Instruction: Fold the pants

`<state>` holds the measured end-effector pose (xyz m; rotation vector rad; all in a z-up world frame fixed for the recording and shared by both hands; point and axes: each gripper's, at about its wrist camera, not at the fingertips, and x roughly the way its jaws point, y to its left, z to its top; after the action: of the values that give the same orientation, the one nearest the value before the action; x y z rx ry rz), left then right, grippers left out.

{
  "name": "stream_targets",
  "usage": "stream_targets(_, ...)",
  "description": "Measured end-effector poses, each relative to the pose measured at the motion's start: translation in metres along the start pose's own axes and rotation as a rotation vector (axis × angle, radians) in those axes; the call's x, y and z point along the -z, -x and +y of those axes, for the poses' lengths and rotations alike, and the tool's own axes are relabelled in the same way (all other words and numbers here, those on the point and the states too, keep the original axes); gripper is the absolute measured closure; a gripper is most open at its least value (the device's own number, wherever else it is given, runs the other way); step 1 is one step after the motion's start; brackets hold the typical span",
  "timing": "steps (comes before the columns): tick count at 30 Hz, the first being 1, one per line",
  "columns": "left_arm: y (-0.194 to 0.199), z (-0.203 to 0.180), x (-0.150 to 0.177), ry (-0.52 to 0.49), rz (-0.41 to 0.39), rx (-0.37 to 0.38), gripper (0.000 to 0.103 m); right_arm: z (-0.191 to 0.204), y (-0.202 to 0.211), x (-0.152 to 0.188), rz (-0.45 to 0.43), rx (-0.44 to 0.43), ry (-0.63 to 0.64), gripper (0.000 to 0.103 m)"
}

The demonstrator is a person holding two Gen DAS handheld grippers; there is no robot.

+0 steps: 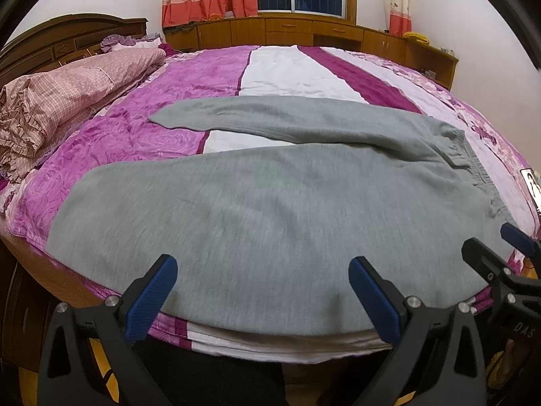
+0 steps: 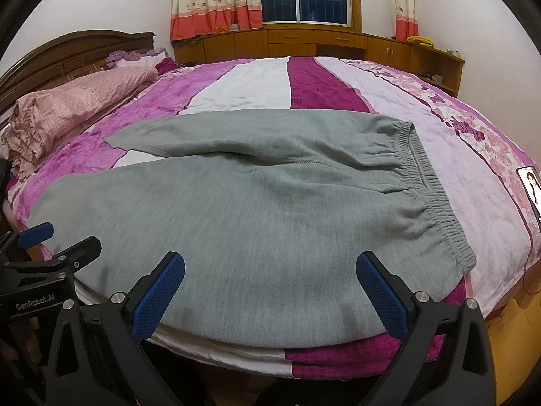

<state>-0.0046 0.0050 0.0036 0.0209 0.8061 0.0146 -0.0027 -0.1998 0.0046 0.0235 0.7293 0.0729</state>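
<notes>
- My left gripper (image 1: 262, 291) is spread wide, its blue pads (image 1: 152, 299) apart and holding nothing; it sits at the near edge of the bed (image 1: 216, 71), over the leg end of the pants.
- My right gripper (image 2: 270, 287) is likewise spread and empty, its blue pads (image 2: 159, 292) just above the near edge of the cloth.
- The grey pants (image 2: 253, 220) lie flat across the striped purple-and-white bedspread (image 2: 236, 81) — waistband (image 2: 436, 199) to my right, the two legs parted toward the left.
- Readable writing: "GenRobot.AI" on the side of my left gripper as seen from the right wrist view (image 2: 35, 299); "DAS" on the side of my right gripper as seen from the left wrist view (image 1: 524, 330).
- A phone (image 2: 532, 189) with a lit screen rests on the bedspread beyond the waistband, at the far right.
- A folded pink quilt (image 1: 57, 101) lies by the headboard (image 1: 67, 40), well apart from the pants.
</notes>
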Motion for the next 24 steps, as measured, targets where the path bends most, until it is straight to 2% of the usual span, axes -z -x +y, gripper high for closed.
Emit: stream_targets(24, -0.0019, -0.0007, -0.0009, -0.029, 0.011, 0.001, 0.000, -0.0022, 0.0016, -0.0006, -0.003, 0.004, 0.001, 0.005)
